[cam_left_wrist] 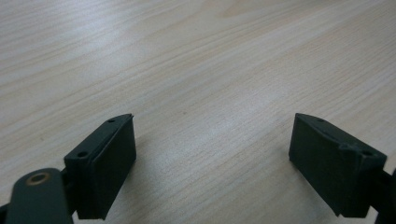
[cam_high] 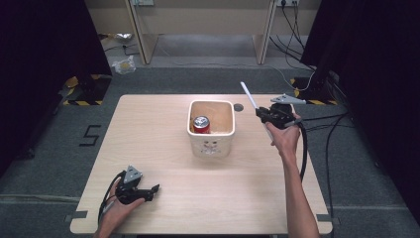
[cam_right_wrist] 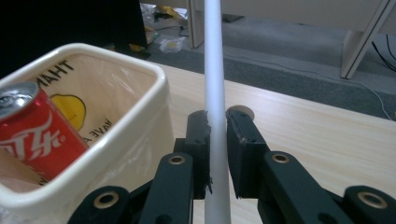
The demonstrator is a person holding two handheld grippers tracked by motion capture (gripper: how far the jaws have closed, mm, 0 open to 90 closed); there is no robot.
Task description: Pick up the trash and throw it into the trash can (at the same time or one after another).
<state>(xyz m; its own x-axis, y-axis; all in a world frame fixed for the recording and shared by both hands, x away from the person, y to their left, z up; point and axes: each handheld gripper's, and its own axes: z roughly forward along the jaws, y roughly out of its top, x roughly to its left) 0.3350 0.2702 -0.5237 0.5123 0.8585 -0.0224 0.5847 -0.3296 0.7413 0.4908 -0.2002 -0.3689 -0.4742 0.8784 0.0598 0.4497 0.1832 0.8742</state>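
now the right gripper [cam_right_wrist: 215, 140] clamps the white straw [cam_right_wrist: 214, 70] beside the cream tub [cam_high: 212, 144]; next, aim it into the cola can [cam_high: 201, 124]. left gripper [cam_left_wrist: 212, 163] gapes empty near the table's front-left corner.

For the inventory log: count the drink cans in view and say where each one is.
1. A red can stands in the cream bin at the table's middle, left of the right gripper, which holds a white stick. The bin's walls may hide others lying lower.

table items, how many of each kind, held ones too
red can: 1
cream container: 1
white stick: 1, clamped in the right gripper
total: 3
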